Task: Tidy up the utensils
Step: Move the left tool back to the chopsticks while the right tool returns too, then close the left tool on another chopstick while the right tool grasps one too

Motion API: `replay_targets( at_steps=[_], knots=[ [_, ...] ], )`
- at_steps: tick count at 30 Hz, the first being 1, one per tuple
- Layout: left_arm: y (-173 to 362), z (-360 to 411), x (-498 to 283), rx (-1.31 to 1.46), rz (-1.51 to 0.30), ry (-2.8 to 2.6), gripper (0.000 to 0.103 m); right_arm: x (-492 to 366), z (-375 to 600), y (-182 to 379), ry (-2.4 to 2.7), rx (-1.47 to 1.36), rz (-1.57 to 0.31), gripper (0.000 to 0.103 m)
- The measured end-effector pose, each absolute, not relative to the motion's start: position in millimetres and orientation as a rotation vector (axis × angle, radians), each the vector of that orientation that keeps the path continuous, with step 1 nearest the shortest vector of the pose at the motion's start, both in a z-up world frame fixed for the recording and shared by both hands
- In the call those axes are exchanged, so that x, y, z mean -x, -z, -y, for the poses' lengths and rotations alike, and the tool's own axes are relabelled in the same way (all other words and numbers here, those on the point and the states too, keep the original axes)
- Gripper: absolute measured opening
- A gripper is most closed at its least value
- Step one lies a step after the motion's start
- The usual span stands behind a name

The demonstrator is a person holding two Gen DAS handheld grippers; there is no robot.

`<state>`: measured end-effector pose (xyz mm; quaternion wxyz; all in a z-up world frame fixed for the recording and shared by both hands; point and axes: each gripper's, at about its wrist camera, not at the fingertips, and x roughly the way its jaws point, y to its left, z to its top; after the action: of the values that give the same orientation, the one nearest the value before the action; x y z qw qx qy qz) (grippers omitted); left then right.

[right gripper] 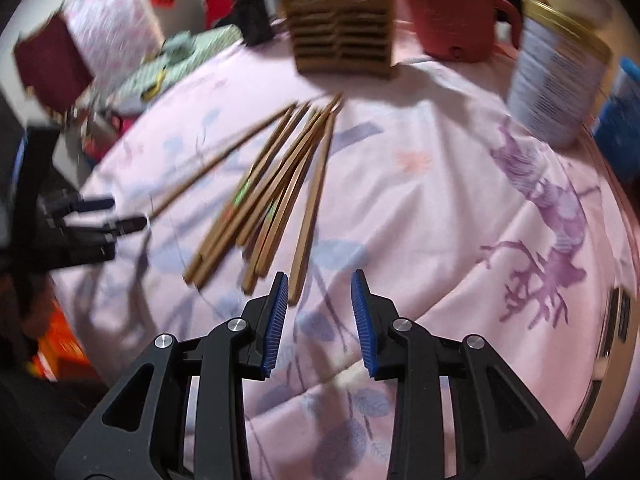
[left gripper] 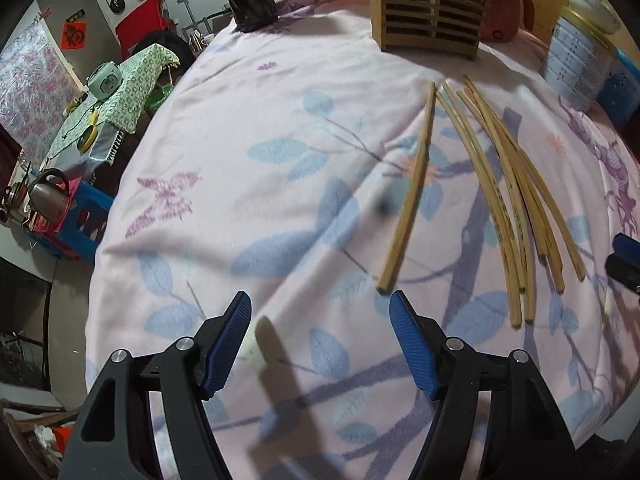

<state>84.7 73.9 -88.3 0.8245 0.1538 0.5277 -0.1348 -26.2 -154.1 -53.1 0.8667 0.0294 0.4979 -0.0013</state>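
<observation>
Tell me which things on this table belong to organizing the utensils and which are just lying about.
For the job:
- chopsticks loose on the cloth
- wooden slatted holder
- left gripper and right gripper, both empty

Lying about:
- red pot
- labelled tin
- black cup

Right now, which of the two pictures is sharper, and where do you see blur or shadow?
Left wrist view: mostly sharp; the chopsticks look bent by the fisheye, and the left gripper casts a soft shadow on the cloth. Right wrist view: motion blur smears the wooden holder and the tin; the right gripper stays crisp.
</observation>
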Motion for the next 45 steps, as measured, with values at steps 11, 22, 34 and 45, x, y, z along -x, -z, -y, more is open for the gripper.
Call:
replay_targets(
  at_steps=[11,22,34,45],
  knots=[
    [83.6,-91.3,-83.4,-0.28,-1.125,0.282,0.071,19.0,139.5,63.0,-0.052,-0.048,-1.038,0.022],
    [81.1,-73.4,-86.9,-0.258,-1.117,0.4,0.044,25.1,159.3,74.5,0.013,-0.119,-1.058,0.007],
    [90.3,-50.2,-88.3,-0.308,-1.078,0.464,0.008,26.3,165.6,76.4,0.027,-0.14,-1.054,0.007],
    [42.8,-59.9,-93.2,-0.248,-0.991,0.439,0.006,35.0,185.4,20.4,0.106,-0.129,-0.896,0.007]
  ],
)
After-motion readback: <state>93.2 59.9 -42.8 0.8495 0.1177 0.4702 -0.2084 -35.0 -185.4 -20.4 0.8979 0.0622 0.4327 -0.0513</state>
